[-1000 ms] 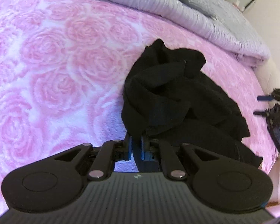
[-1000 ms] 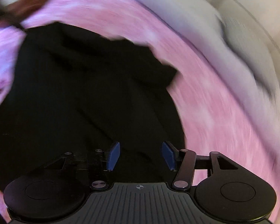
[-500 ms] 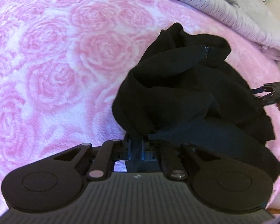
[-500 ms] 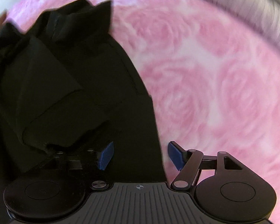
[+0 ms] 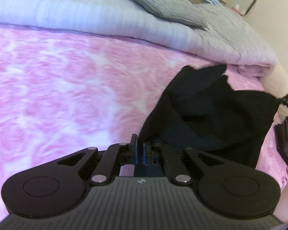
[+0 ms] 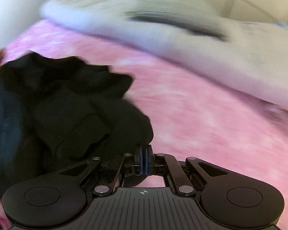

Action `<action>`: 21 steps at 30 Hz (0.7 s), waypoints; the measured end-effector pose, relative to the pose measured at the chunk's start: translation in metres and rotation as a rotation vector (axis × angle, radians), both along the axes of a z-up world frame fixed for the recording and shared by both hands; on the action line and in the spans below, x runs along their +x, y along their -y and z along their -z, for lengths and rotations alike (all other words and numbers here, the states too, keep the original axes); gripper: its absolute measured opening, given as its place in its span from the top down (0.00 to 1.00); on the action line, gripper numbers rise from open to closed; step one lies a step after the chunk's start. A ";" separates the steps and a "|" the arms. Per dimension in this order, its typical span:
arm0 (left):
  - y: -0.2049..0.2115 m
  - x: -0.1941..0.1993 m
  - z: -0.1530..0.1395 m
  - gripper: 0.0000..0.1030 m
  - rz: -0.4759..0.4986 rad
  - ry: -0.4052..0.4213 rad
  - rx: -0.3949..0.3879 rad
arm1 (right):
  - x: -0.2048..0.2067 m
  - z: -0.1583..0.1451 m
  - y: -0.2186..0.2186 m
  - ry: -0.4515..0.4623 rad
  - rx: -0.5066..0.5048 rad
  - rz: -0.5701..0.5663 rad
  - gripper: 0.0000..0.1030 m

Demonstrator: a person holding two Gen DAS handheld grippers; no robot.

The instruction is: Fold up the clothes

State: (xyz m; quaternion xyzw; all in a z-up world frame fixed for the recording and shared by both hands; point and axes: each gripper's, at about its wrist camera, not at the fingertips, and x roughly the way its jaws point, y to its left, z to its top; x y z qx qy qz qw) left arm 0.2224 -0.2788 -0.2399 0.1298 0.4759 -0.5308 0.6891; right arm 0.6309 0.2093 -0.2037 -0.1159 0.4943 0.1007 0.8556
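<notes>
the bed [image 5: 71, 88] under me wears a pink rose-patterned blanket, and along its far edge lies a folded pale grey-blue quilt [image 5: 71, 13] with a ribbed cushion [image 5: 163, 7] on top. the black garment [image 5: 211, 118] hangs bunched between my two hands, lifted over the pink blanket toward the bed's right side in my left view; whether its lowest folds touch the blanket i cannot tell. it is soft, limp cloth, light by my guess, and it sags into deep creases instead of holding a shape, so i judge it needs pulling taut from two spread points along one hem or seam, not from the middle of the bundle. my left gripper [image 5: 139, 149] has its fingers pressed together, pinching an edge of the garment. my right gripper [image 6: 144, 159] also has its fingers pinched on a fold of the black garment [image 6: 67, 111] at its near right edge.
</notes>
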 end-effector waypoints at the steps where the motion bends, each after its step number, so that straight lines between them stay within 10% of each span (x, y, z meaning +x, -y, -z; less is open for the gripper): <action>1: 0.013 -0.003 0.009 0.98 0.018 -0.010 0.007 | -0.001 -0.004 0.013 0.006 -0.034 0.045 0.99; 7: 0.076 -0.017 0.068 0.97 0.071 -0.024 0.160 | 0.002 0.037 0.033 -0.035 -0.132 0.120 0.92; 12: 0.071 -0.031 0.059 0.80 0.102 0.086 0.188 | -0.016 0.052 -0.005 0.015 -0.016 0.109 0.39; 21: 0.056 -0.094 0.035 0.74 0.303 0.264 0.141 | -0.024 0.112 -0.017 -0.068 0.168 0.347 0.37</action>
